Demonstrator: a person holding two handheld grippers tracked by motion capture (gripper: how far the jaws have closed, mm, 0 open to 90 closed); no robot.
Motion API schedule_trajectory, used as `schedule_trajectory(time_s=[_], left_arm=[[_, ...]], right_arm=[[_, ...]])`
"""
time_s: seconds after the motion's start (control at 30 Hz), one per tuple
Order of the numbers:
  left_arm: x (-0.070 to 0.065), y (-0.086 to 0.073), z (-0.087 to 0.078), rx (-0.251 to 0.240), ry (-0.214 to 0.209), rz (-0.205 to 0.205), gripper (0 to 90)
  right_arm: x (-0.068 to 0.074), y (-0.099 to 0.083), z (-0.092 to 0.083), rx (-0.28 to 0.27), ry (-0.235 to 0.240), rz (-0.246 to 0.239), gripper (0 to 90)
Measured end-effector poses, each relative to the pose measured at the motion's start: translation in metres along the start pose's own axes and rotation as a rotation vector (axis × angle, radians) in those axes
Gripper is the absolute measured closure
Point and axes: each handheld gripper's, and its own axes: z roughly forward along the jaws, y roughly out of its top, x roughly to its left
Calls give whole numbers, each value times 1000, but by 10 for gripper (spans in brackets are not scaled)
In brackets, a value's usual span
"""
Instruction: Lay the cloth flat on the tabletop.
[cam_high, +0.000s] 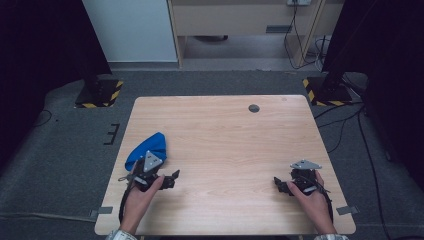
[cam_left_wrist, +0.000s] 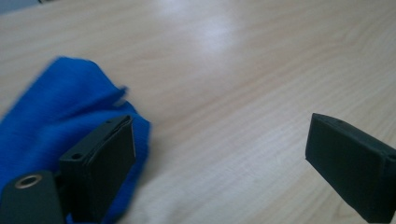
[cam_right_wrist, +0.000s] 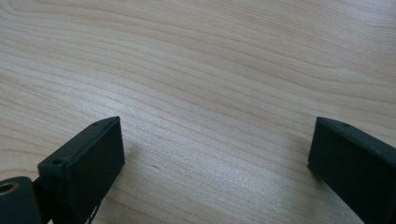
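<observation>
Both grippers (cam_high: 176, 176) (cam_high: 276, 183): black fingers (cam_left_wrist: 100, 170) w/ screw holes, grey triangular top plates, black cables.

Probably lab: bare wooden table (cam_high: 225, 150), hazard-striped stand bases (cam_high: 100, 93), loose floor cables (cam_high: 345, 125), grey carpet.

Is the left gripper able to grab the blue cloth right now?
Probably yes. The left gripper is open, and the blue cloth lies right beside one jaw on the table, with nothing between them.

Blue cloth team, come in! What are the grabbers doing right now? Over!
Left gripper open, empty, beside the blue cloth. Right gripper open, empty, over bare table. Cloth bunched near left edge, not held. Nothing in the way.
</observation>
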Motion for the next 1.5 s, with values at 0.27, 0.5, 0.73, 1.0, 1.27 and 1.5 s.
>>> schedule_trajectory(time_s=[0.27,0.5,0.73,1.0,1.27,1.5], left_arm=[[46,22,-4,14,54,-73,69],[75,16,-1,17,105,-124,59],[89,10,6,55,143,-134,62],[102,-18,35,153,105,-180,60],[94,-39,46,178,63,-161,145],[85,-41,37,175,78,-169,463]], right_arm=[[0,0,0,0,0,0,36],[0,0,0,0,0,0,36],[0,0,0,0,0,0,35],[0,1,1,2,7,-8,28],[0,1,1,4,9,-8,24],[0,1,1,4,9,-8,24]])
